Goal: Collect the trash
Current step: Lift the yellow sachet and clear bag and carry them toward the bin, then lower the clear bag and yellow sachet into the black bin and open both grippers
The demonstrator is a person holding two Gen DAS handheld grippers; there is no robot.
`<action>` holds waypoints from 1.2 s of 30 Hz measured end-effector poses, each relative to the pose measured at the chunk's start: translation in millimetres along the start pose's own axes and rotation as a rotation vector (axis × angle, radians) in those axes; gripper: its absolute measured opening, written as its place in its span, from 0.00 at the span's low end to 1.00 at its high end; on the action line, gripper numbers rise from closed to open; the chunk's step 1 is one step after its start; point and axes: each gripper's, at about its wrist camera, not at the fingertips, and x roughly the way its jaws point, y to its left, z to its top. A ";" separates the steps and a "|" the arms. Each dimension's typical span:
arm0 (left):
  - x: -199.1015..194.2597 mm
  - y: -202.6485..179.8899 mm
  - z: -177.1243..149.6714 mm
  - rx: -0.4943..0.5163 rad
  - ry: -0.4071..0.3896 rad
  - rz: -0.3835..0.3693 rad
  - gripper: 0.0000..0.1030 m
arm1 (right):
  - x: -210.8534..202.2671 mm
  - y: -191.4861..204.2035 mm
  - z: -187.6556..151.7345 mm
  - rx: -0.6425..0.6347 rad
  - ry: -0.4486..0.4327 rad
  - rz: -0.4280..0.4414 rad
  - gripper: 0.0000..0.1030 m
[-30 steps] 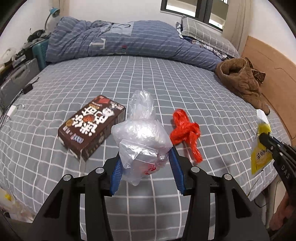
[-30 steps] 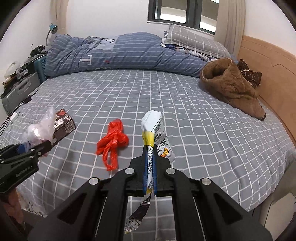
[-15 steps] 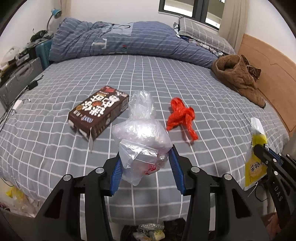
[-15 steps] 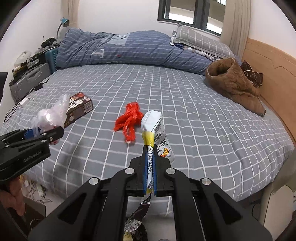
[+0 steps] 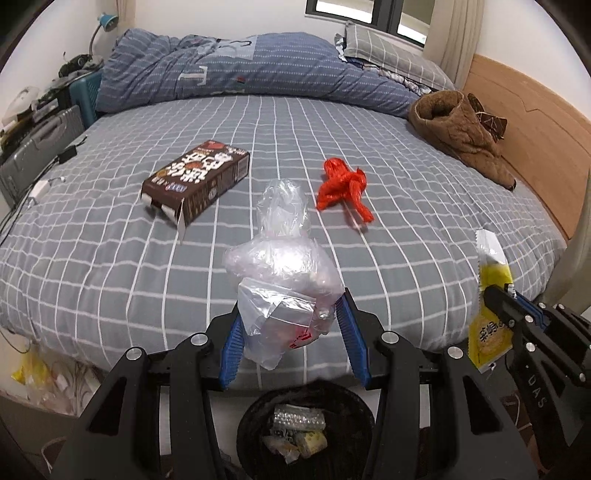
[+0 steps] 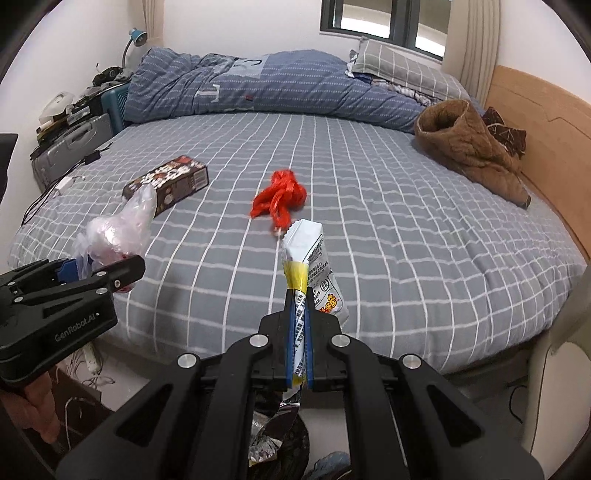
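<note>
My left gripper (image 5: 291, 332) clamps a crumpled clear plastic bag (image 5: 282, 273) above the round black trash bin (image 5: 251, 417), which only the left view shows clearly. My right gripper (image 6: 300, 347) pinches a yellow-and-white snack wrapper (image 6: 308, 266) near that bin; a brown cardboard box (image 5: 197, 181) and knotted red plastic bag (image 5: 343, 186) lie on the grey checked bed (image 5: 424, 229) beyond it.

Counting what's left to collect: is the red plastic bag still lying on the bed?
Yes, the crumpled red plastic bag lies on the grey checked bedsheet, beside the brown box.

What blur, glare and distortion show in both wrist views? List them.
Left wrist view: fisheye bends the bed grid lines, dark vignette in the corners, soft even light, clear plastic bag glints faintly. Right wrist view: same barrel curve, window blown out bright, red bag slightly motion-smeared.
</note>
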 end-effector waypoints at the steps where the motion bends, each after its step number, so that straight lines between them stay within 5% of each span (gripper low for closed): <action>1: -2.2 -0.4 -5.2 0.002 0.005 0.000 0.45 | -1.4 1.7 -3.8 0.000 0.006 0.002 0.04; 23: -39.0 2.6 -81.3 -0.028 0.127 0.046 0.45 | -36.2 13.1 -78.2 0.011 0.129 0.038 0.04; 36: -3.3 17.9 -114.3 -0.061 0.212 0.064 0.45 | 8.8 21.5 -115.6 0.006 0.251 0.046 0.04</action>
